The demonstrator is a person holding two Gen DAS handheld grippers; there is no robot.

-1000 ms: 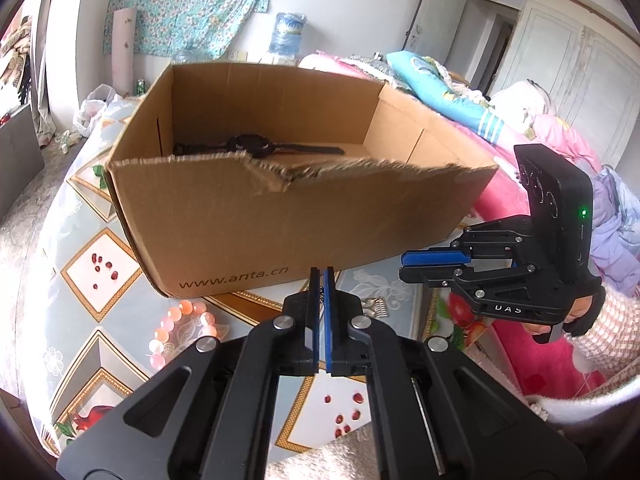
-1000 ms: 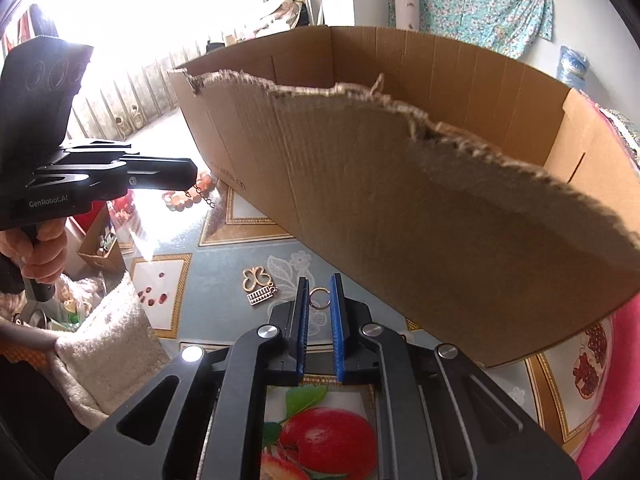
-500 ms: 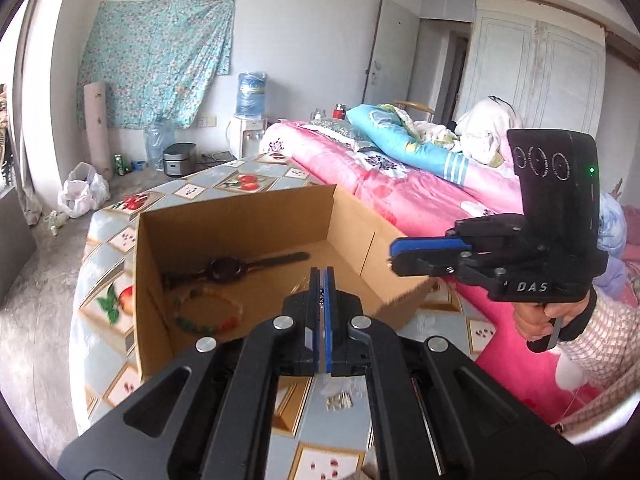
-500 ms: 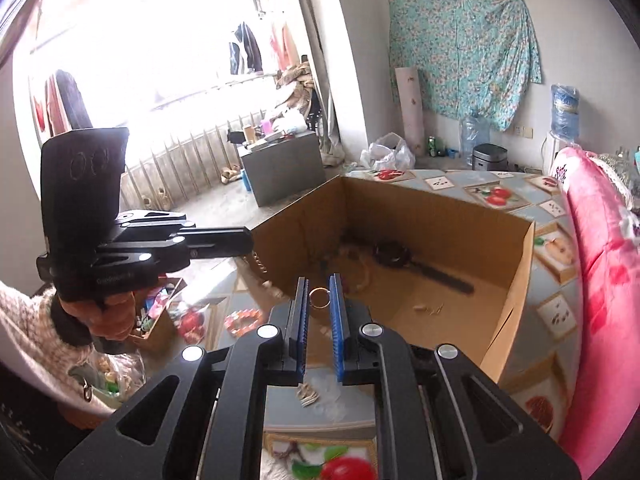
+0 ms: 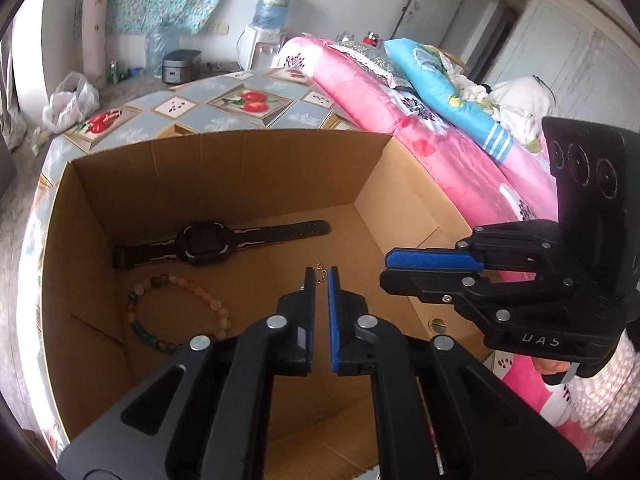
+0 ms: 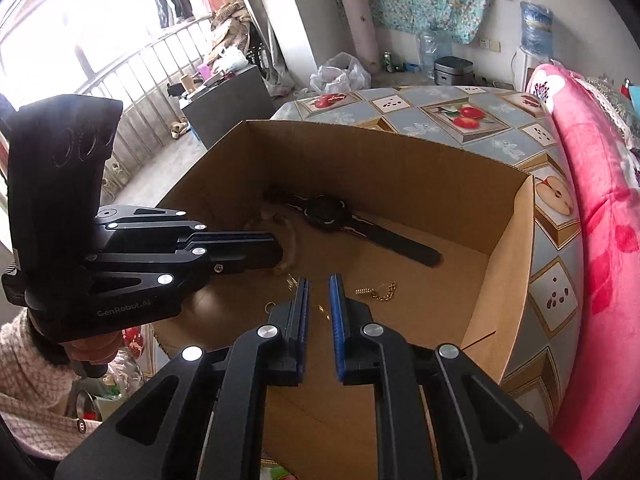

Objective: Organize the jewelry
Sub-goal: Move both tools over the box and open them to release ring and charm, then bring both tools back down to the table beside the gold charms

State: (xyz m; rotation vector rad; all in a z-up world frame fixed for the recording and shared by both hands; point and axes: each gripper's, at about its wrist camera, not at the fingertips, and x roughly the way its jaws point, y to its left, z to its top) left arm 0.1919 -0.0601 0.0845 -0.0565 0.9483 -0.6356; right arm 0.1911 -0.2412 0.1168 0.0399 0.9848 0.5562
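Both grippers hang over the open cardboard box (image 5: pixel 224 184). My left gripper (image 5: pixel 319 276) has its jaws opening, and a thin gold chain (image 5: pixel 319 270) dangles in the gap without being pinched. In the right wrist view my right gripper (image 6: pixel 319 286) shows a narrow gap with no ring at its tips. A gold ring (image 6: pixel 269 305) lies on the box floor just left of it. Another gold chain with a charm (image 6: pixel 376 290) lies to the right. A black watch (image 5: pixel 200 240) and a pastel bead bracelet (image 5: pixel 176 312) rest on the box floor.
The box stands on a table with a fruit-patterned cloth (image 5: pixel 248 100). A pink quilted bed (image 5: pixel 440 152) runs along the right side. A person's hand in a knitted sleeve (image 6: pixel 36 360) grips the left tool. Bags and clutter sit on the floor (image 6: pixel 340 72) beyond.
Both grippers rose from the table in front of the box to above its inside. The left jaws parted from fully shut. The ring no longer shows between the right tips.
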